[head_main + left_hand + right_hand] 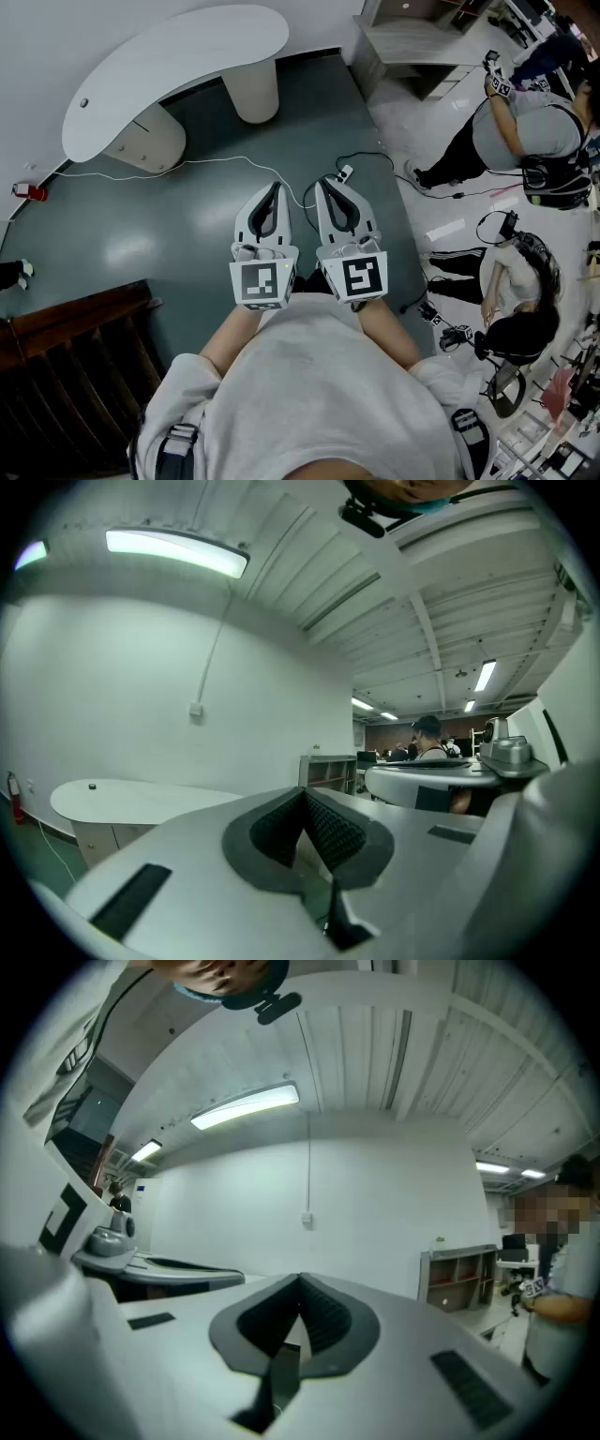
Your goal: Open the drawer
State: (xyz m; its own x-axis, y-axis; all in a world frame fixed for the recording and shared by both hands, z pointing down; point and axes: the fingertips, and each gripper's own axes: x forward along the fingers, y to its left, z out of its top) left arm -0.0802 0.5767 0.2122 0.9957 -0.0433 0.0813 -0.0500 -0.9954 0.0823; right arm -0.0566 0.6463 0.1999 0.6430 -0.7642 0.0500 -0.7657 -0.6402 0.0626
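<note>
since both grippers sit level and side by side over open floor [187, 244] with nothing near their tips, the task looks not yet begun: no drawer has been reached, let alone pulled. the likeliest home for the drawer is the pale cabinet [148, 141] under the curved white desk [178, 66], at about ten o'clock from the grippers in the head view and well apart from them; no handle can be made out from here. everything is left: approach, take hold, pull. the left gripper [274, 187] has its jaws closed together on nothing, and the right gripper [325, 185], just beside it at three o'clock, likewise shows tips meeting, empty.
</note>
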